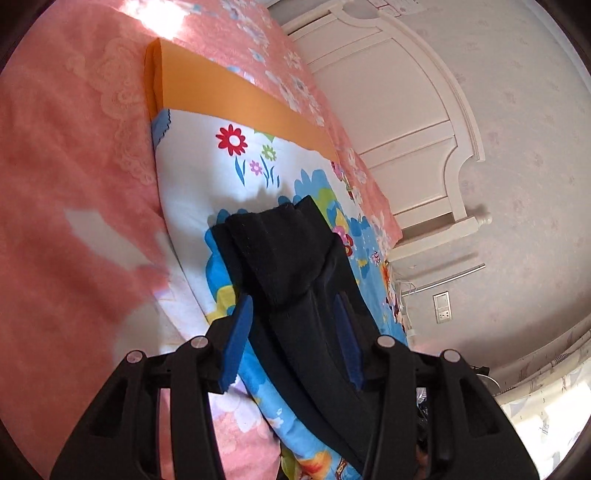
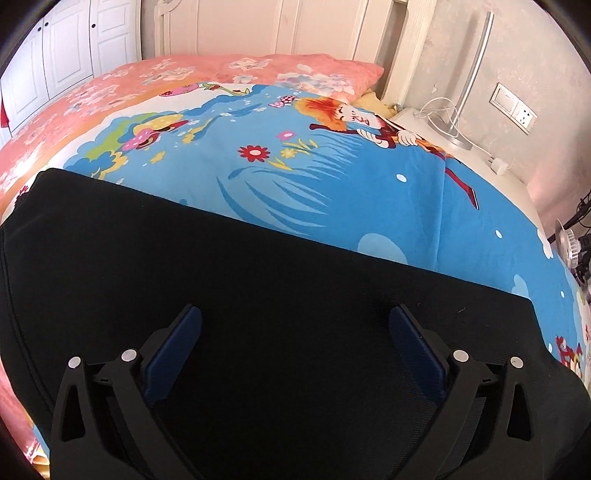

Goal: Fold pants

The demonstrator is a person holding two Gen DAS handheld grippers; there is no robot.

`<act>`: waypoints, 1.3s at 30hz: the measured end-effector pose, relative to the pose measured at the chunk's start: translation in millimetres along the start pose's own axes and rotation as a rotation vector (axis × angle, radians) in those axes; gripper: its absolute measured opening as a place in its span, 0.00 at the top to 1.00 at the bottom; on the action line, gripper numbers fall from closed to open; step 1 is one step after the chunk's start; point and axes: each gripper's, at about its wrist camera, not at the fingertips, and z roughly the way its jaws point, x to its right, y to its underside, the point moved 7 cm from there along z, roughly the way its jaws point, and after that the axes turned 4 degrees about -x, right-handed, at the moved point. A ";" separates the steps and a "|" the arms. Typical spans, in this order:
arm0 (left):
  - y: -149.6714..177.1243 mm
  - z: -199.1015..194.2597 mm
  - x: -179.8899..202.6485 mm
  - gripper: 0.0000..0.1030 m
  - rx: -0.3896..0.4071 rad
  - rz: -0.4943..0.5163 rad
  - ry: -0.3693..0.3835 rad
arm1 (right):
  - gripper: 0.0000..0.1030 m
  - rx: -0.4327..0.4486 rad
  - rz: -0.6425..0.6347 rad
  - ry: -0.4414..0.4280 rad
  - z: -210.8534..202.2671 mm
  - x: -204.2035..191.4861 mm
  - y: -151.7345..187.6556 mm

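The black pants (image 2: 258, 295) lie spread flat on a blue cartoon-print quilt (image 2: 332, 177) on the bed. In the left wrist view a narrow end of the pants (image 1: 291, 254) lies on the quilt (image 1: 207, 173), running between the fingers of my left gripper (image 1: 295, 314). The left jaws are apart with cloth between them, not pinched. My right gripper (image 2: 295, 321) is wide open just above the middle of the pants, its blue pads (image 2: 177, 343) clear of the cloth.
A pink floral bedspread (image 1: 66, 166) covers the bed around the quilt. A white headboard (image 2: 295, 29) stands behind, a pink pillow (image 2: 314, 70) lies at the head. A nightstand with a lamp and cables (image 2: 454, 122) is at the right. White wardrobe doors (image 2: 66, 48) are at the left.
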 end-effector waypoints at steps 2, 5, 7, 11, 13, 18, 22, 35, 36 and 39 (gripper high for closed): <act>-2.7 13.1 -9.5 0.56 -0.014 -0.035 -0.029 | 0.05 -0.001 0.002 -0.004 0.1 0.3 0.0; -8.3 29.5 -19.9 0.55 -0.037 -0.085 -0.047 | 0.05 0.000 0.002 -0.003 0.2 0.4 -0.4; -11.1 35.8 -19.8 0.54 -0.051 -0.089 -0.043 | 0.05 0.001 0.001 -0.003 0.1 0.7 -0.3; -19.5 44.5 -22.9 0.54 -0.074 -0.100 -0.026 | 0.05 0.000 0.002 -0.005 0.2 0.6 -0.4; -21.9 45.9 -23.2 0.54 -0.079 -0.096 -0.007 | 0.05 0.000 0.001 -0.004 0.1 0.7 -0.4; -31.9 54.5 -32.7 0.81 -0.082 -0.133 0.054 | 0.05 -0.001 0.005 -0.010 0.3 0.8 -0.3; -34.2 40.5 -19.1 0.87 -0.039 -0.083 0.117 | 0.05 -0.002 0.009 -0.016 0.2 1.2 -0.8; -27.3 61.2 -11.7 0.76 -0.103 -0.024 0.107 | 0.05 -0.003 0.009 -0.016 0.1 1.2 -0.5; -28.3 62.2 -12.1 0.79 -0.101 -0.025 0.105 | 0.05 -0.004 0.010 -0.017 0.1 1.3 -0.7; -28.6 56.2 -10.2 0.85 -0.088 -0.028 0.111 | 0.05 0.016 0.011 0.044 -11.4 0.7 -3.7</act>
